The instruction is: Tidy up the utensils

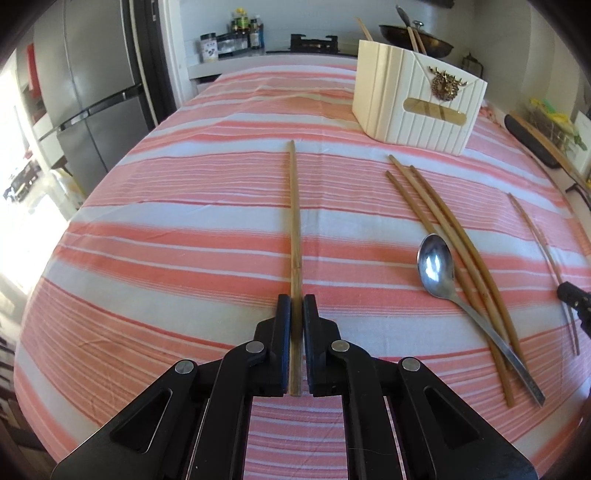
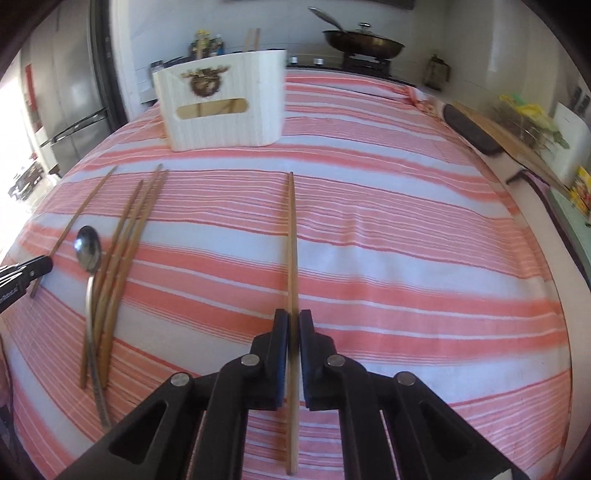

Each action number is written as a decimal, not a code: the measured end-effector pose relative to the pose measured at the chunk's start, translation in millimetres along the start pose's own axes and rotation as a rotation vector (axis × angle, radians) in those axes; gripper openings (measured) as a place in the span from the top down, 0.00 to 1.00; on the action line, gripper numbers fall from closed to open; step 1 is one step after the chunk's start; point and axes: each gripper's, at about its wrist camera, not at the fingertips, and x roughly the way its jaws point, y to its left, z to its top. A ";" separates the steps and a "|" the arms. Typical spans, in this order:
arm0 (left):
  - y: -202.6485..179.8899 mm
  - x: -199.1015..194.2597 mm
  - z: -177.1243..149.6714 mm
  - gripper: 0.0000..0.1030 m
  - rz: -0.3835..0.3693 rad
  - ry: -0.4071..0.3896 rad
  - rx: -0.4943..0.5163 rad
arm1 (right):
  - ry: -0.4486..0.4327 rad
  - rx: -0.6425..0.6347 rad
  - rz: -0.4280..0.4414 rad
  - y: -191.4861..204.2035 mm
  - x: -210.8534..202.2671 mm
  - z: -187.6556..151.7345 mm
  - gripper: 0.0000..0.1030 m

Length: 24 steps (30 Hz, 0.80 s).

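My left gripper (image 1: 296, 301) is shut on the near end of a wooden chopstick (image 1: 294, 206) that points straight ahead over the striped cloth. My right gripper (image 2: 293, 314) is shut on another chopstick (image 2: 291, 240), gripped partway along with its end sticking out behind the jaws. Whether either stick is off the cloth I cannot tell. Between the two lie three loose chopsticks (image 1: 454, 251) (image 2: 125, 251) and a steel spoon (image 1: 436, 266) (image 2: 88, 245). A white ribbed holder (image 1: 417, 96) (image 2: 221, 107) stands further back with chopsticks in it.
The table wears a pink and white striped cloth (image 1: 184, 229). Behind it a wok (image 2: 364, 44) sits on a stove beside bottles (image 1: 243, 33). A fridge (image 1: 85, 92) stands at the left. A dark board with a wooden spatula (image 2: 509, 144) lies along the right edge.
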 end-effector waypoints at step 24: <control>27.6 29.6 28.6 0.09 -0.031 0.062 0.053 | 0.024 -0.006 -0.008 -48.3 6.6 1.2 0.56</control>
